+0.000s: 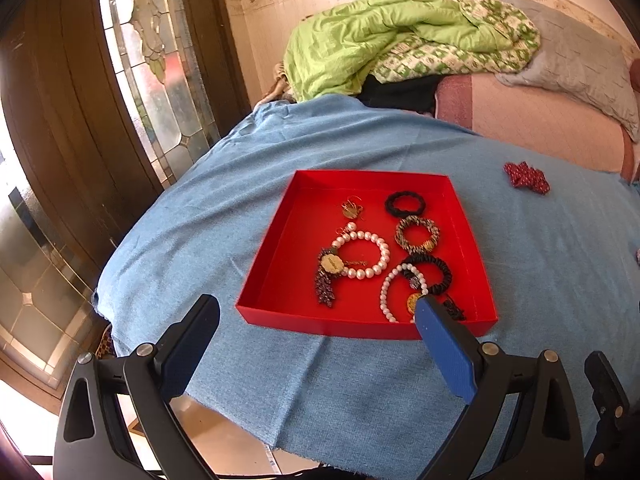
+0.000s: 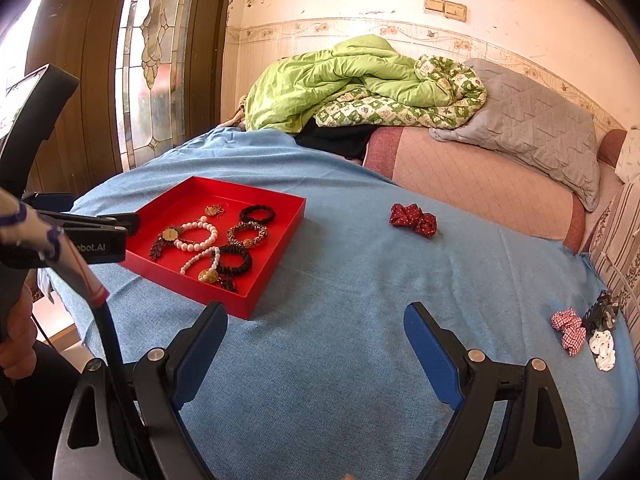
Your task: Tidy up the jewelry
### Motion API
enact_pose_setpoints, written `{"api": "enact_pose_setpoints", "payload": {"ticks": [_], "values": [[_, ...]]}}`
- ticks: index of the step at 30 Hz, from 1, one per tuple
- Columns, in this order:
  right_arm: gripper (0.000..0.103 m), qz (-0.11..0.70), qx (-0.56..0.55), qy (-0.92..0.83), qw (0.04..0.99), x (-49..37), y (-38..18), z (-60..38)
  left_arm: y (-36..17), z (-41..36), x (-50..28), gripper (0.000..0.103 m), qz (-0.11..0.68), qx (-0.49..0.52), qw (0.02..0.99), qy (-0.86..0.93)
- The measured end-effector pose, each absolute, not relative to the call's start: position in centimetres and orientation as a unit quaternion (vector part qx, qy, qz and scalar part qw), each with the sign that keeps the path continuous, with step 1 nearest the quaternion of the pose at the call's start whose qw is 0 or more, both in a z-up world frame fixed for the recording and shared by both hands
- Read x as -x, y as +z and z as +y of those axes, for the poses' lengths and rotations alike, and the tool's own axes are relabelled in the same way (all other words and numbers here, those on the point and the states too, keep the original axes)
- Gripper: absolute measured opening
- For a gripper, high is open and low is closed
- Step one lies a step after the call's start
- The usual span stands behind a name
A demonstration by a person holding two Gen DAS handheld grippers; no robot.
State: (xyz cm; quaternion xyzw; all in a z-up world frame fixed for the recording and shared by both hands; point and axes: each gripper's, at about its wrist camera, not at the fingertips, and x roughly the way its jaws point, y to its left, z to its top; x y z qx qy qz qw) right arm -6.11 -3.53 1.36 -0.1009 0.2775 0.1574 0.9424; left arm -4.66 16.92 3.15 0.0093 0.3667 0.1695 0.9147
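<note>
A red tray (image 1: 276, 248) (image 2: 280, 248) rests on the blue cloth and holds a pearl bracelet (image 1: 362, 254), a thinner pearl strand (image 1: 386, 296), a black scrunchie (image 1: 404, 203), a patterned hair tie (image 1: 416, 234), a ruffled black tie (image 1: 432, 272) and gold earrings (image 1: 352, 208). My left gripper (image 1: 320, 312) hovers open over the tray's near edge, holding nothing. My right gripper (image 2: 316, 320) stands open above bare cloth, right of the tray. A dark red scrunchie (image 2: 414, 219) (image 1: 526, 178) lies loose on the cloth beyond it.
At the cloth's right edge lie a red checked scrunchie (image 2: 568, 330), a white spotted one (image 2: 602, 348) and a black hair claw (image 2: 602, 312). A green quilt (image 2: 340, 80) and grey pillow (image 2: 532, 128) sit on the pink bed behind. A stained-glass door (image 1: 152, 60) is at the left.
</note>
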Motion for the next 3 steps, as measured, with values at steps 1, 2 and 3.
{"api": "enact_pose_setpoints", "payload": {"ticks": [1,2,3], "values": [[0.092,0.278,0.1,0.157,0.942,6.11,1.4,-3.58,3.18,17.0,4.76,0.098,0.366,-0.006,0.915,0.169],[0.092,0.277,0.1,0.156,0.943,6.14,1.42,-3.65,3.28,16.97,4.7,0.098,0.367,-0.004,0.915,0.167],[0.092,0.277,0.099,0.156,0.943,6.12,1.47,-3.71,3.26,16.9,4.7,0.098,0.369,-0.004,0.915,0.166]]}}
